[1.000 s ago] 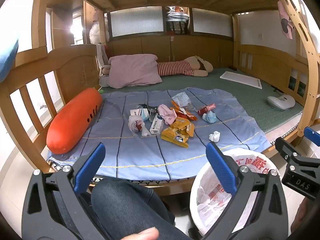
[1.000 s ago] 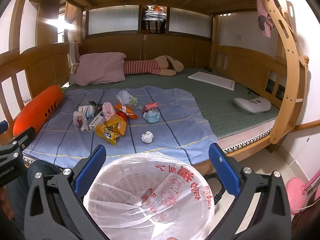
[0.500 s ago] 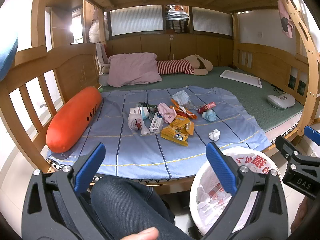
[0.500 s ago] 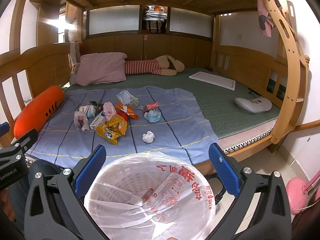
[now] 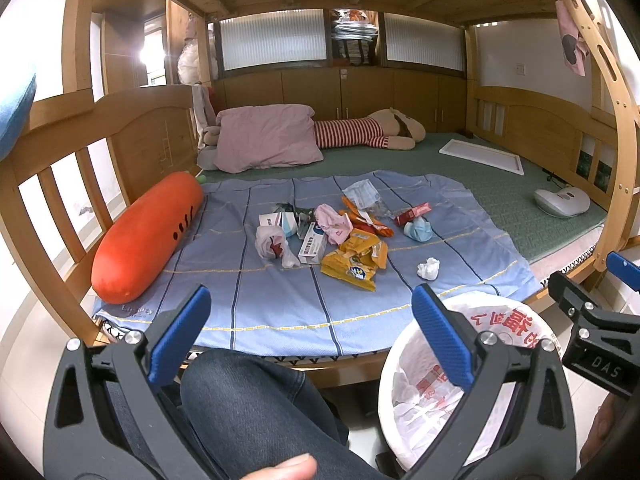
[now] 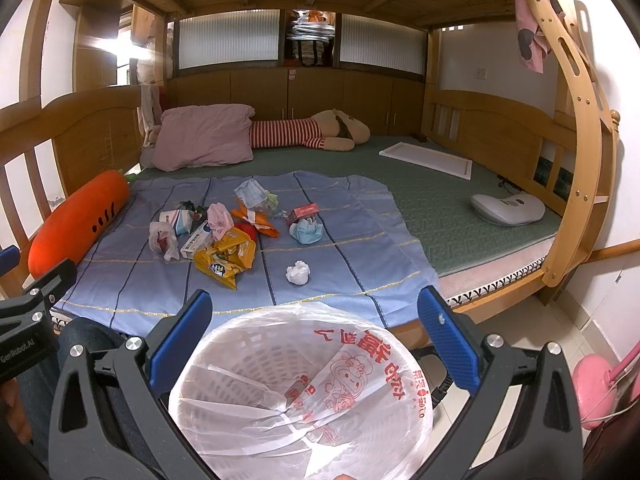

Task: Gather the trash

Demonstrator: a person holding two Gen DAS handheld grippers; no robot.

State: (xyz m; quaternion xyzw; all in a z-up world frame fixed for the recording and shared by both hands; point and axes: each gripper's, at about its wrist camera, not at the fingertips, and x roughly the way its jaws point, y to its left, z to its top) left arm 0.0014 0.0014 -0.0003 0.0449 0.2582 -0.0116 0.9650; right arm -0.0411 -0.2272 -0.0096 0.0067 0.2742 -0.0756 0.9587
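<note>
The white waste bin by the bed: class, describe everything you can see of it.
The waste bin is a round white plastic basket with perforated walls, lined with a thin translucent bag printed with red characters and a cartoon figure. It stands upright on the floor by the bed's near edge, open-topped, seemingly empty. The right gripper hovers open over it, not touching.

Wrappers, a yellow snack bag (image 5: pixel 354 262) and a crumpled tissue (image 5: pixel 428 268) lie scattered mid-frame on the blue blanket (image 5: pixel 248 292); a lined white bin (image 6: pixel 304 392) stands lower centre.

Bare blue sheet (image 5: pixel 280 300) before litter pile (image 5: pixel 332 236), bin (image 6: pixel 304 392) at bedside
</note>
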